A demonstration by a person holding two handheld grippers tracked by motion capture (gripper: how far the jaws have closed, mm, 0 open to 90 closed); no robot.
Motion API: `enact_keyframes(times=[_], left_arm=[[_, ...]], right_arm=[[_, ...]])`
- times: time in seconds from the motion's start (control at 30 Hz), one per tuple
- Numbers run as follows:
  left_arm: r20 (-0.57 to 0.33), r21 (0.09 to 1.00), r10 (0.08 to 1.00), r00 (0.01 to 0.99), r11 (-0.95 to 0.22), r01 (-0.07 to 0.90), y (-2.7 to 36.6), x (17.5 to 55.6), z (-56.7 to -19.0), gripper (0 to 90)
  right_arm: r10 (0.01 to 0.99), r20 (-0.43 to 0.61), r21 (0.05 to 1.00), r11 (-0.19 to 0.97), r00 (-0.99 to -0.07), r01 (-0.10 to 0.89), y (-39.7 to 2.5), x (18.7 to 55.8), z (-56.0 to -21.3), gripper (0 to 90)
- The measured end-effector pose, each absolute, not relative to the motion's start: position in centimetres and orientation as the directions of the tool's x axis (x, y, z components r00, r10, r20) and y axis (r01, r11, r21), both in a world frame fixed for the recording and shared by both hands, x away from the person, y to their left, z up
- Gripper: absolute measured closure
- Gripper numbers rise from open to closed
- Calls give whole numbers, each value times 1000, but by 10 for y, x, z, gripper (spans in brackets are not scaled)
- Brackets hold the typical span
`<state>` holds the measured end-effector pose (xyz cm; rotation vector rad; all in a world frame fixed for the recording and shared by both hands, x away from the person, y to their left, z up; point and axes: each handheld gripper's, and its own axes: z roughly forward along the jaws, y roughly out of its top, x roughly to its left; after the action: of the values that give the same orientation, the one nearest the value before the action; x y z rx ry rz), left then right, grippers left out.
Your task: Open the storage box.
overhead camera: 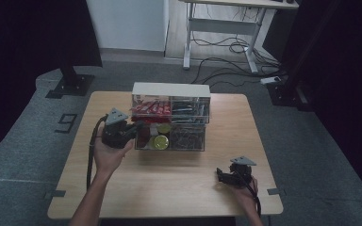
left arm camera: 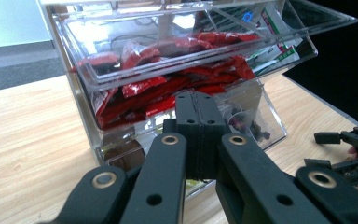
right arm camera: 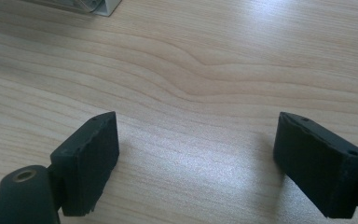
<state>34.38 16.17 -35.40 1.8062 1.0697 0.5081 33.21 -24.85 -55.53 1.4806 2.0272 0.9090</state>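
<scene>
At mid-desk, toward the far edge: clear drawer organizer, red packets in its tilted-open upper bin. Left hand-held gripper pressed shut, tips at organizer's lower left front. Right hand-held gripper spread wide, holding nothing, over bare wood near front right corner, well apart.

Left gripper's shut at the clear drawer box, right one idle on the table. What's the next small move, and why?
Probably ease the left gripper straight back toward the person to draw the lower drawer further out. Its jaws are closed against the drawer's front, and the red packets sit in the tilted-open bin above. The right gripper rests open, apart from the box; whether the drawer front is truly pinched is unclear.
</scene>
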Motion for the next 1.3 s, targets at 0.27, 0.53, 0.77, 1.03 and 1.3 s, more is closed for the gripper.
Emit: enact_keyframes(times=[0.27,0.53,0.77,1.03,1.3], left_arm=[[-132,868,833,538,-166,469,157,356,-355,900],[-122,865,832,542,-179,469,151,362,-348,900],[-116,871,843,526,-168,462,153,364,-341,900],[-102,877,844,527,-174,449,150,367,-329,900],[-108,880,848,518,-161,447,150,374,-321,900]], right_arm=[[951,12,741,199,-309,642,-249,332,-555,142],[951,12,741,199,-310,642,-249,332,-555,141],[950,10,741,201,-311,640,-249,332,-555,141],[953,12,741,196,-304,643,-249,332,-555,139],[952,12,739,197,-304,644,-249,332,-555,139]])
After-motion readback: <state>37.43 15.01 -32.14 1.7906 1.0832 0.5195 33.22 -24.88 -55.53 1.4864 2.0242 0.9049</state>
